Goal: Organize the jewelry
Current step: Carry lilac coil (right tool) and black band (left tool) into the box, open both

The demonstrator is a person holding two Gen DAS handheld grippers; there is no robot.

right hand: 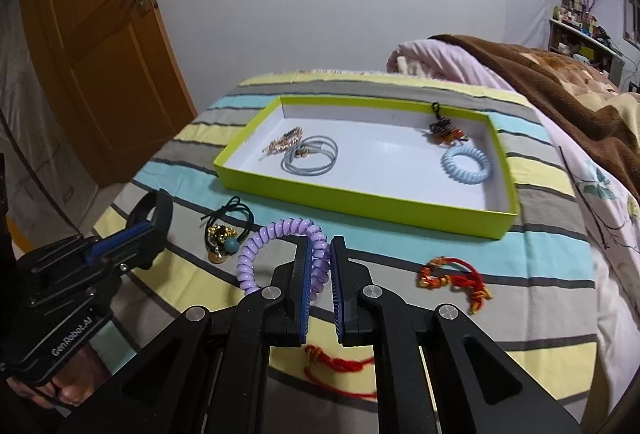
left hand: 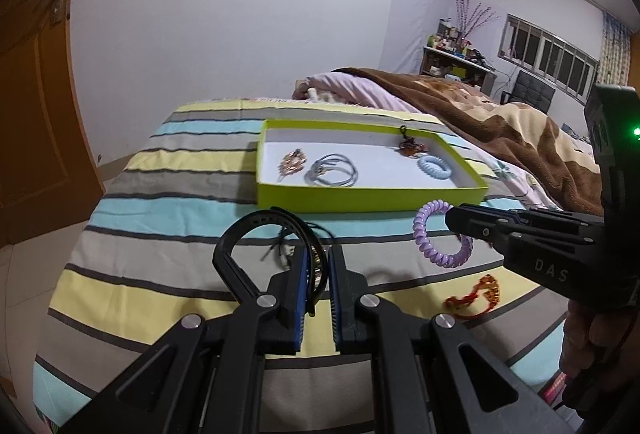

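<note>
A bedroom in a home. A bed spread with a striped sheet in yellow, grey and turquoise (left hand: 160, 169) fills the foreground, with a rumpled brown and cream fleece blanket (left hand: 480, 113) and a pale pink quilt (right hand: 448, 61) heaped behind. An orange wooden door (right hand: 100, 53) stands to the left, against plain white walls. A cluttered shelf of bottles (left hand: 456, 45) and a barred window (left hand: 548, 49) sit far right.

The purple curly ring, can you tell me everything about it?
The purple spiral hair tie looks like glossy plastic coiled like a phone cord into a ring. The right gripper is shut on one side of it, so the loop hangs out to the left, in front of the lime-green tray. It is not in the tray yet.
</note>
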